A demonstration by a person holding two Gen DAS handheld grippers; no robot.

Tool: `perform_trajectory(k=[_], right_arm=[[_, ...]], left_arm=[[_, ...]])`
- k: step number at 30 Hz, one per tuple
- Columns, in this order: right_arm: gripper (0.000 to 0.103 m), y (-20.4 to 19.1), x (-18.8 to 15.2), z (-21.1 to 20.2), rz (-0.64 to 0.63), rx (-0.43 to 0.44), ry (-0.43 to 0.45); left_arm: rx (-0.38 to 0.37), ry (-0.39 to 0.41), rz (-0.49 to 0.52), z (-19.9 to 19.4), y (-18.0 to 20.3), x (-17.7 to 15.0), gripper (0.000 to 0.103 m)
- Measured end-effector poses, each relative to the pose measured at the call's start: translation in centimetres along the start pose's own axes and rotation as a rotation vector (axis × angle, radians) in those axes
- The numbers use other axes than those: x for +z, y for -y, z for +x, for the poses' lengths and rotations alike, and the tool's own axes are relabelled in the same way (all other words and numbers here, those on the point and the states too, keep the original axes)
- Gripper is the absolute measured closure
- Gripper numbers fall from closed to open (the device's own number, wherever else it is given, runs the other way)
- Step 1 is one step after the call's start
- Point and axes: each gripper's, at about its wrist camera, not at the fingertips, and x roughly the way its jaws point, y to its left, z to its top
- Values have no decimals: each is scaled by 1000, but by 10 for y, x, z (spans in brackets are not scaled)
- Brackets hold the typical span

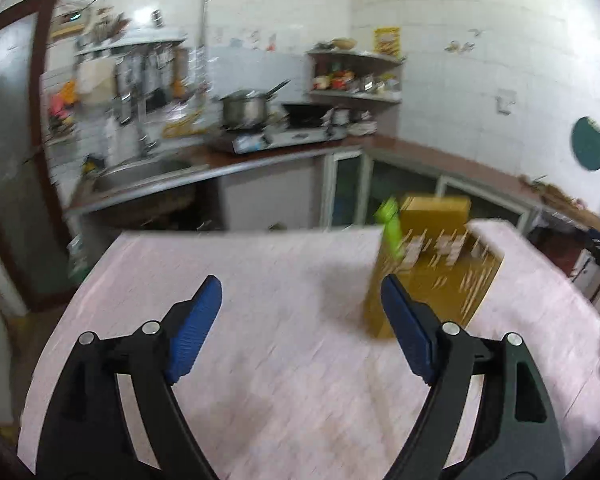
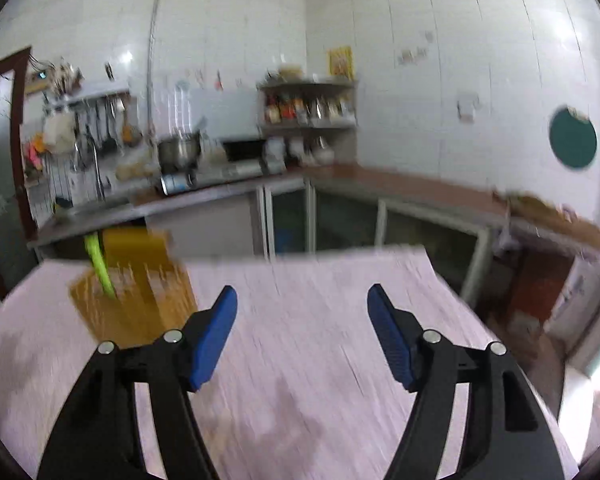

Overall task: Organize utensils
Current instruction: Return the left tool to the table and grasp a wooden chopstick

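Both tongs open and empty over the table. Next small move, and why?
Probably hold both steady first: both views are motion-blurred. Left tongs and right tongs are open, holding nothing. The only utensil visible is a green one standing in the yellow holder; no loose utensil shows on the table.

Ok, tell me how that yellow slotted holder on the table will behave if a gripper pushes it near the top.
The yellow holder stands tall on a narrow base, so a high push would probably tip it. It looks like thin perforated plastic, likely light, so it may slide on the smooth table. The green utensil sticking out could shift.
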Motion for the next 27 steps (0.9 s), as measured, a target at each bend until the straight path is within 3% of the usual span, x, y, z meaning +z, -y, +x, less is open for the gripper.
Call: perform_trajectory(k=[6,12,17,20,27], right_arm=[[37,19,-52,-29,3,-24,-111],[37,17,-84,-53,-22,-36,-158],[37,4,-93,-46,-48,7,-233],[41,-7,-96,-39,-67,15,-256],[44,-25,-111,-9,-80,25,-340]], left_arm=[[3,-72,-44,-34,-13,-69,23],[22,-90,-20,-46,-2,-104,18],[-5,-154,-48,-33,-3,-104,15],[15,-182,-62,-20,-3,-104,15],[29,-267,-18,11,15,-105,15]])
